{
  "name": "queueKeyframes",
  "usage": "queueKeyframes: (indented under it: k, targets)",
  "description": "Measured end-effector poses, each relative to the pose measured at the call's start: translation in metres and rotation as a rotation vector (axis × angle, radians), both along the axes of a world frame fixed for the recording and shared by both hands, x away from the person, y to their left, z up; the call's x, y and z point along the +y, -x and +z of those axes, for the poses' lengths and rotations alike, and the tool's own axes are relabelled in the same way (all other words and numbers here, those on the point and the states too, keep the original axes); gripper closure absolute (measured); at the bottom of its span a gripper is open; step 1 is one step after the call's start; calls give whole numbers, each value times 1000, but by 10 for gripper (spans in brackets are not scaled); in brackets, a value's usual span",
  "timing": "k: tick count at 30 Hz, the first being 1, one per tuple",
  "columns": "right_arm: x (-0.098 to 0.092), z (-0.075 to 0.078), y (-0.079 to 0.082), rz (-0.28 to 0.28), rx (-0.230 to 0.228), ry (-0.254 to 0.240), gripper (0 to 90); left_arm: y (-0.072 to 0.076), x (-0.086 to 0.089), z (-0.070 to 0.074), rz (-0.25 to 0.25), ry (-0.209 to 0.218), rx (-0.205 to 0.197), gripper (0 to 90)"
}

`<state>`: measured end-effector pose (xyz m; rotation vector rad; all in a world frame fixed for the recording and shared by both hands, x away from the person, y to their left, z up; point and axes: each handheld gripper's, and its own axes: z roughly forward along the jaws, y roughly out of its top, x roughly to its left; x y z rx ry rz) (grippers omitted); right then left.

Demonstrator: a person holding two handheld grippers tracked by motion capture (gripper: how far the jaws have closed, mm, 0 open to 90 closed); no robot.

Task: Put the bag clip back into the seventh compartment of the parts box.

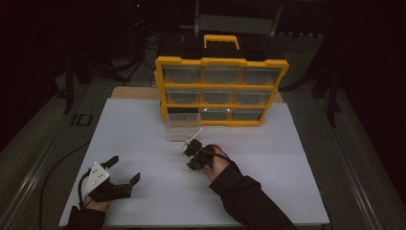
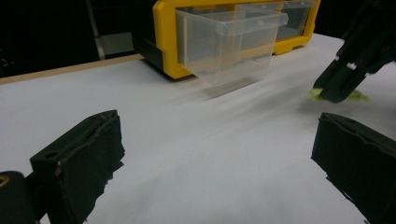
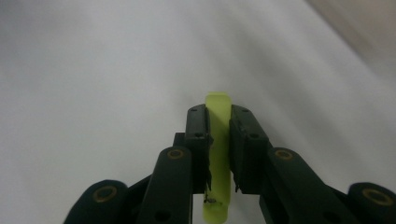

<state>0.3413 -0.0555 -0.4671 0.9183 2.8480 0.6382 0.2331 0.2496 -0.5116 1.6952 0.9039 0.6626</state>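
Right tool [image 3: 218, 122] clamped on yellow-green strip [image 3: 218, 140], pads pressing both flat sides, strip end poking past tips, above white bench [image 1: 143, 139]. Left tool [image 1: 125, 168] apart, nothing between jaws, resting low at near left of bench. Clear drawer [image 2: 229, 42] pulled out of yellow organizer [image 1: 221, 91], bottom left slot. Right tool just in front of drawer.

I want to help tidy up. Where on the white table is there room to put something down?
The white board is bare along its left side, between the yellow drawer cabinet and the left gripper. Its right part, right of the right gripper holding a yellow-green strip, is bare too. It is crowded in front of the cabinet, where a clear drawer sticks out.
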Motion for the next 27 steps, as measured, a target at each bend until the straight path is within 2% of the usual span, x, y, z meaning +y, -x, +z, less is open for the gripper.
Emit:
queueKeyframes:
  k: [6,12,14,21,27]
  targets:
    - [-3,15,2,46,-26,-14,789,0,0,0,-3,-4,0,14]
    - [-7,32,1,57,-55,-23,789,0,0,0,-4,-3,1,14]
    - [-9,40,0,57,-63,-38,789,0,-1,0,-6,-4,3,14]
    - [-16,63,-8,31,-113,-43,789,0,0,0,-3,-3,1,14]
    - [-15,74,-15,25,-134,-45,788,0,0,0,-6,-5,1,14]
